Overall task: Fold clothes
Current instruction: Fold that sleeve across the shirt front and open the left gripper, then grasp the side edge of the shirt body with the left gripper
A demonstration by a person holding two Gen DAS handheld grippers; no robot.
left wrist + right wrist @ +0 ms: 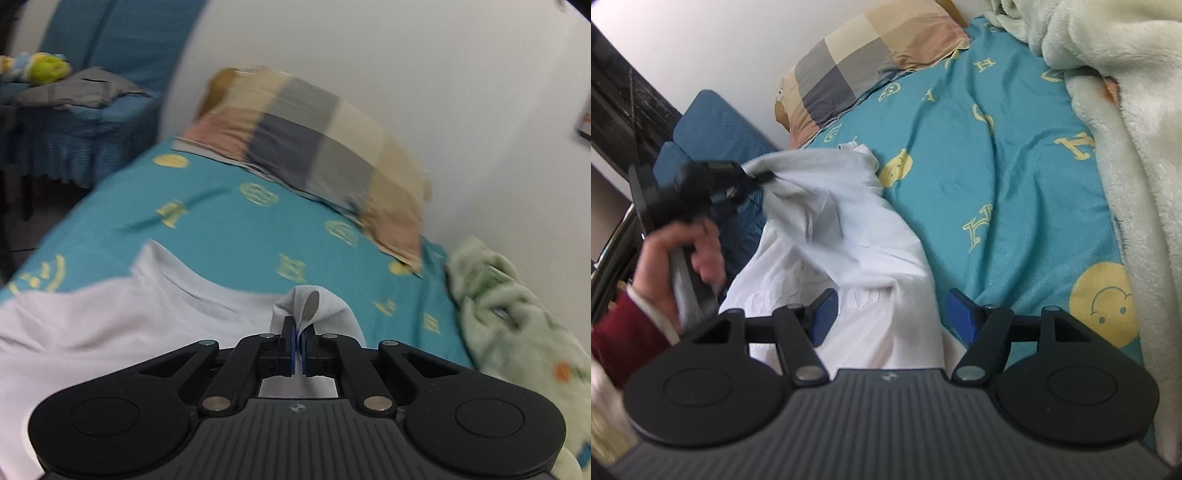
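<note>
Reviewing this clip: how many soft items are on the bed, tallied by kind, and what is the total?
White garment: 1, pinched by the left gripper
Checked pillow: 1
Green fleece blanket: 1
Total: 3

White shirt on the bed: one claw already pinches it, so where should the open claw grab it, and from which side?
A judgement: the left gripper already pinches one bunched edge of the shirt. The right gripper hangs open with its fingers on either side of the raised fold near it. That fold, near the faint lettering, looks the easiest hold: come straight down from above and close across the ridge, which stands up off the bedsheet.
</note>
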